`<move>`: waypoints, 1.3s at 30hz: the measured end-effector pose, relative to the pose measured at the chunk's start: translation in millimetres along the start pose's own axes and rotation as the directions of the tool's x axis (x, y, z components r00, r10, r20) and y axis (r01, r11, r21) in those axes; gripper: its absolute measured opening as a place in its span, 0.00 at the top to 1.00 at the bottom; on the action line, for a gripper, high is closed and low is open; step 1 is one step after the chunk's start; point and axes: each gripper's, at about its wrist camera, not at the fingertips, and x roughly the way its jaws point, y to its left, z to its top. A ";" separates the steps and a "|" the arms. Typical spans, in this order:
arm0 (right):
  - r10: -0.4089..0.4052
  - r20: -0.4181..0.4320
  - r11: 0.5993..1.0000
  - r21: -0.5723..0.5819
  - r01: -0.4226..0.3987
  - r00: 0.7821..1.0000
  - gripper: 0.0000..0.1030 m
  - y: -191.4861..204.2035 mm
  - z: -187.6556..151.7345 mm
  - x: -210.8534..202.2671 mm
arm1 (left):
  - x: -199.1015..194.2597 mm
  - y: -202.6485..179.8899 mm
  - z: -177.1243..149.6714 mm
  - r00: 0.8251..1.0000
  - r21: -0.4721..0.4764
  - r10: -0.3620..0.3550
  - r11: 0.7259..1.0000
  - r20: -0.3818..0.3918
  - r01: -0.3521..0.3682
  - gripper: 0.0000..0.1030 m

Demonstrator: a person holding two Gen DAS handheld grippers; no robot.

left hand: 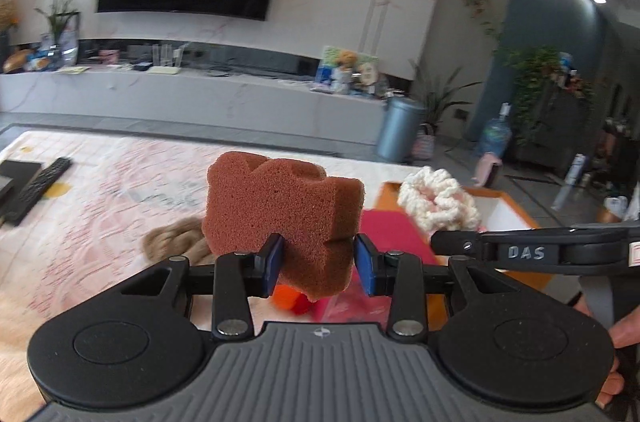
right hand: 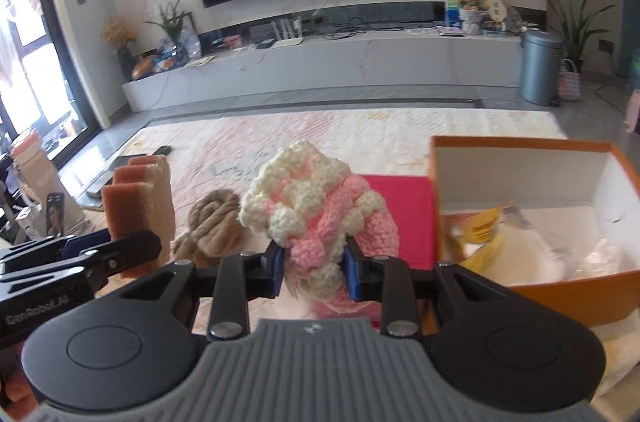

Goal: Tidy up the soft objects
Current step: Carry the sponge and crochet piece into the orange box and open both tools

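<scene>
1. Fingers (left hand: 270, 264) of our left gripper (left hand: 320, 260) are pinching the lower part of a brown sponge (left hand: 280, 210), lifting it clear above the patterned mat (left hand: 100, 214).
2. Fingers (right hand: 352, 274) of our right gripper (right hand: 314, 272) are clamping a pink-and-cream crocheted piece (right hand: 316, 210), also raised off the mat.
3. We are seeing a beige knotted rope piece (right hand: 212, 226) lying on the mat between the two grippers.
4. We are noting a magenta flat item (right hand: 404, 210) resting just beside the orange box (right hand: 520, 144), on its left.
5. We are finding the orange box standing open at the right, with yellow and white items inside.
6. We are listing a black remote (left hand: 40, 188) lying at the mat's far left.
</scene>
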 end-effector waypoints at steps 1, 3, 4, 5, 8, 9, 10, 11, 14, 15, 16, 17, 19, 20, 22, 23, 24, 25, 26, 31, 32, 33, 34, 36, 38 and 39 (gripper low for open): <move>-0.017 0.004 1.000 -0.005 0.017 1.000 0.72 -5.4 3.0 -3.0 | 3.9 -6.1 4.7 1.000 0.010 -0.030 0.999 0.001 0.030 0.58; -0.049 0.012 0.999 -0.021 0.050 0.999 0.72 -14.8 8.4 -8.1 | 14.7 -19.0 15.2 0.996 0.029 -0.085 0.996 -0.004 0.086 0.58; -0.063 0.013 0.998 -0.025 0.064 0.998 0.72 -19.6 11.4 -9.9 | 20.4 -24.3 20.0 0.994 0.037 -0.111 0.993 -0.008 0.111 0.58; -0.074 0.014 0.997 -0.027 0.075 0.997 0.72 -25.0 14.3 -11.5 | 26.5 -29.3 24.5 0.991 0.041 -0.136 0.990 -0.014 0.136 0.58; -0.103 0.015 0.994 -0.030 0.103 0.995 0.72 -39.3 21.7 -15.1 | 49.2 -43.3 36.5 0.977 0.040 -0.208 0.977 -0.049 0.210 0.58; -0.120 0.015 0.992 -0.034 0.120 0.993 0.72 -44.1 24.8 -15.3 | 56.8 -47.2 40.1 0.972 0.042 -0.226 0.973 -0.061 0.229 0.58; -0.137 0.014 0.990 -0.038 0.138 0.990 0.72 -49.3 27.1 -15.0 | 63.9 -51.0 44.0 0.968 0.047 -0.239 0.969 -0.071 0.243 0.58; -0.150 0.012 0.988 -0.040 0.151 0.989 0.72 -54.6 29.1 -14.6 | 70.9 -54.0 47.5 0.965 0.052 -0.251 0.965 -0.078 0.255 0.58; -0.175 -0.011 0.984 -0.024 0.175 0.984 0.72 -74.4 35.7 -9.4 | 92.7 -60.8 55.8 0.949 0.058 -0.295 0.951 -0.115 0.302 0.58; -0.182 -0.020 0.983 -0.019 0.181 0.983 0.72 -80.3 36.9 -7.3 | 99.4 -63.5 57.2 0.942 0.057 -0.310 0.946 -0.128 0.319 0.58; -0.190 -0.030 0.982 -0.011 0.190 0.981 0.72 -87.5 38.5 -4.8 | 106.2 -66.0 59.3 0.936 0.059 -0.322 0.941 -0.143 0.333 0.58; -0.198 -0.040 0.980 -0.003 0.198 0.979 0.72 -94.4 39.7 -2.0 | 113.1 -68.7 61.2 0.929 0.059 -0.334 0.936 -0.159 0.346 0.58; -0.214 -0.063 0.977 0.010 0.215 0.975 0.72 -108.8 41.6 4.7 | 126.8 -74.9 63.4 0.918 0.058 -0.349 0.929 -0.186 0.365 0.58; -0.224 -0.077 0.974 0.015 0.225 0.972 0.72 -116.1 42.5 9.3 | 132.7 -79.3 63.2 0.915 0.062 -0.353 0.927 -0.196 0.370 0.58; -0.244 -0.109 0.968 0.027 0.249 0.964 0.72 -131.7 45.3 20.3 | 142.7 -88.3 59.8 0.909 0.075 -0.357 0.922 -0.214 0.380 0.58; -0.255 -0.123 0.965 0.030 0.261 0.959 0.72 -138.5 45.2 24.8 | 148.8 -92.3 59.1 0.906 0.077 -0.360 0.920 -0.224 0.384 0.58; -0.269 -0.135 0.961 0.028 0.275 0.954 0.72 -145.0 44.7 29.0 | 154.6 -95.8 57.9 0.901 0.076 -0.364 0.917 -0.237 0.391 0.58; -0.283 -0.147 0.957 0.024 0.289 0.948 0.72 -152.0 44.4 33.5 | 160.6 -99.5 56.3 0.895 0.073 -0.370 0.914 -0.249 0.398 0.58; -0.294 -0.158 0.953 0.020 0.301 0.943 0.72 -157.8 44.0 37.1 | 166.0 -102.6 55.1 0.891 0.072 -0.374 0.912 -0.259 0.404 0.58; -0.348 -0.211 0.936 -0.016 0.353 0.913 0.71 -185.1 40.0 54.7 | 192.6 -117.1 45.2 0.867 0.066 -0.385 0.903 -0.315 0.425 0.58; -0.358 -0.222 0.932 -0.028 0.361 0.907 0.71 -190.5 38.8 58.9 | 198.6 -119.6 44.0 0.860 0.059 -0.391 0.900 -0.329 0.432 0.58; -0.367 -0.234 0.929 -0.040 0.369 0.900 0.71 -195.2 37.7 63.4 | 205.6 -121.9 43.4 0.851 0.050 -0.399 0.897 -0.341 0.440 0.58; -0.377 -0.245 0.925 -0.056 0.375 0.893 0.71 -199.4 36.3 67.6 | 209.9 -123.8 41.3 0.846 0.045 -0.405 0.894 -0.348 0.446 0.58; -0.394 -0.264 0.918 -0.076 0.388 0.880 0.71 -207.6 33.6 75.8 | 218.1 -126.6 36.6 0.839 0.037 -0.404 0.894 -0.365 0.447 0.58; -0.401 -0.285 0.915 -0.082 0.394 0.871 0.71 -216.6 30.8 83.7 | 227.3 -128.3 32.6 0.831 0.026 -0.402 0.895 -0.385 0.446 0.58; -0.405 -0.293 0.913 -0.086 0.398 0.866 0.71 -220.1 29.4 87.1 | 233.9 -130.3 31.3 0.825 0.022 -0.401 0.895 -0.399 0.446 0.58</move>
